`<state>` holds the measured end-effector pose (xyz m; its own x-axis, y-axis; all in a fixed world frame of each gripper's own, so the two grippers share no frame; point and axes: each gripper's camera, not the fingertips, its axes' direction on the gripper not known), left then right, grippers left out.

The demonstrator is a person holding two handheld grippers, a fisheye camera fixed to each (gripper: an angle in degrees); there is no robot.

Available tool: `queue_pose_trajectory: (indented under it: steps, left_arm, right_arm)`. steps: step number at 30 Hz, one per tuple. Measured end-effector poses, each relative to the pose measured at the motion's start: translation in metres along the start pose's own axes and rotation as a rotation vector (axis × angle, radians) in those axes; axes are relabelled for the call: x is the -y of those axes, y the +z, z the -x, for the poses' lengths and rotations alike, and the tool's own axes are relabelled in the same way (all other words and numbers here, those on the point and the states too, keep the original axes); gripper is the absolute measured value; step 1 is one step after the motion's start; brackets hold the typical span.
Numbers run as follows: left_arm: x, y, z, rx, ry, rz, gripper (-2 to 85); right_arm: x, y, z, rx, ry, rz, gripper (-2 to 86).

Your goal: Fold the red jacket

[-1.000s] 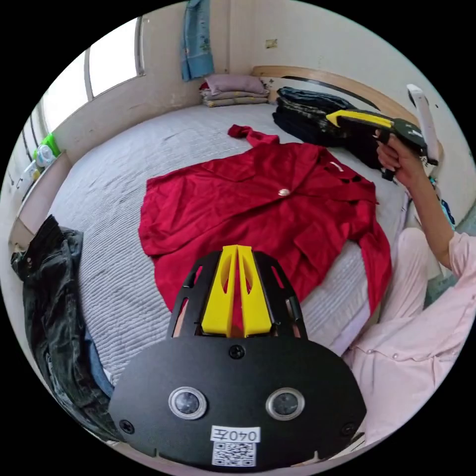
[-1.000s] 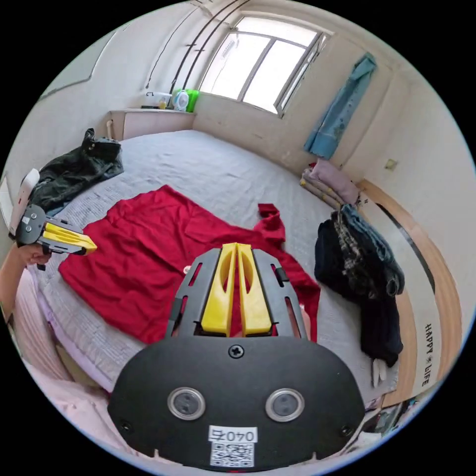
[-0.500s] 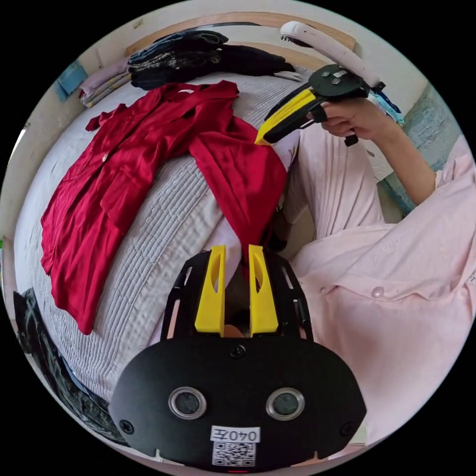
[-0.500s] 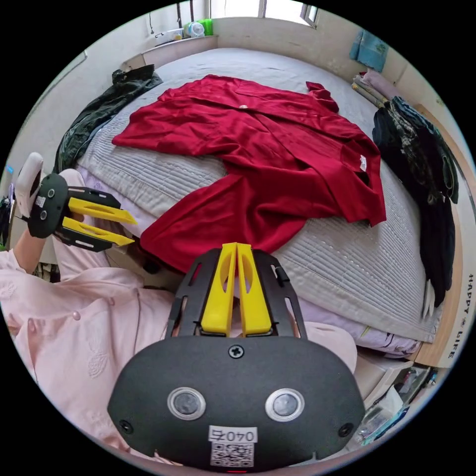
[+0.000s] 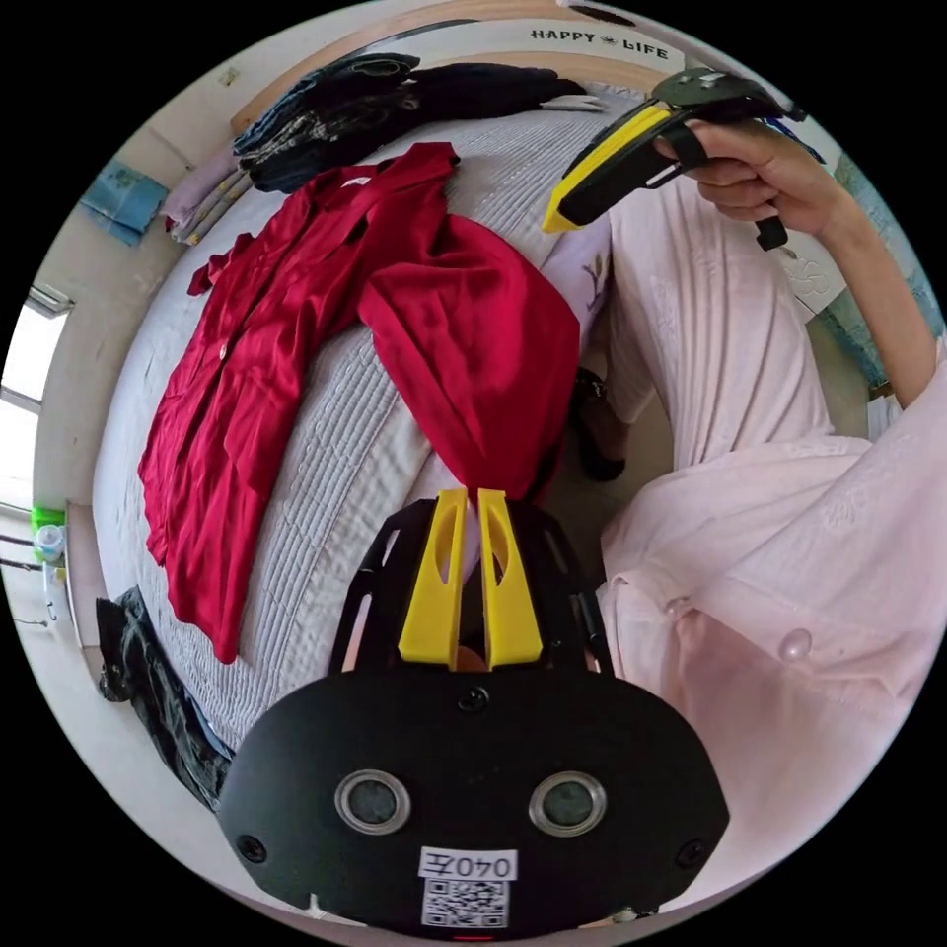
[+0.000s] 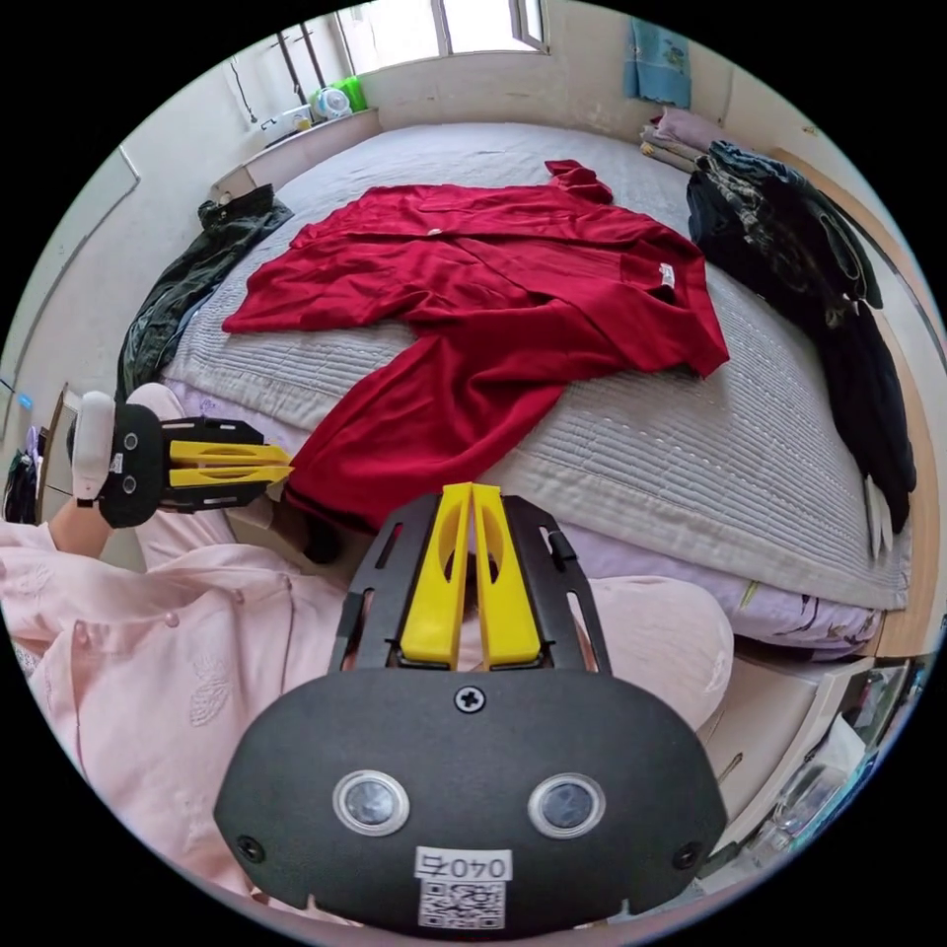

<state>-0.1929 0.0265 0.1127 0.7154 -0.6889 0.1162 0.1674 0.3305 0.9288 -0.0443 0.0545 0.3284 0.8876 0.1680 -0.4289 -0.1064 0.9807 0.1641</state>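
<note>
Sleeve of the red satin jacket [image 5: 296,326] drapes over the edge of the grey quilted bed [image 5: 326,464], and the left gripper [image 5: 471,493] has its yellow jaws pinched together on the cuff. Over to the right gripper [image 5: 554,219]: jaws pressed together on nothing, hovering off the bedside above the person's pale pink trousers [image 5: 691,326].

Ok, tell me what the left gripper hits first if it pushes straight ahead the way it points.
The hanging sleeve of the red jacket. The left gripper has its yellow tips right at the sleeve's gathered end, apparently nearly touching; depth is hard to judge.
</note>
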Motion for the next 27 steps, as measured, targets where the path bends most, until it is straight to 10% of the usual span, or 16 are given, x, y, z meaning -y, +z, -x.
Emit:
queue_pose_trajectory:
  steps: [8, 27]
  left_arm:
    - [-0.003, -0.034, 0.08, -0.422, -0.071, -0.126, -0.8]
    - [-0.05, 0.023, 0.261, -0.388, -0.327, -0.114, -0.9]
  right_arm:
    - [-0.028, -0.011, -0.026, 0.031, 0.054, -0.056, -1.0]
    - [-0.029, 0.034, 0.105, 0.063, -0.592, -0.176, 10.0]
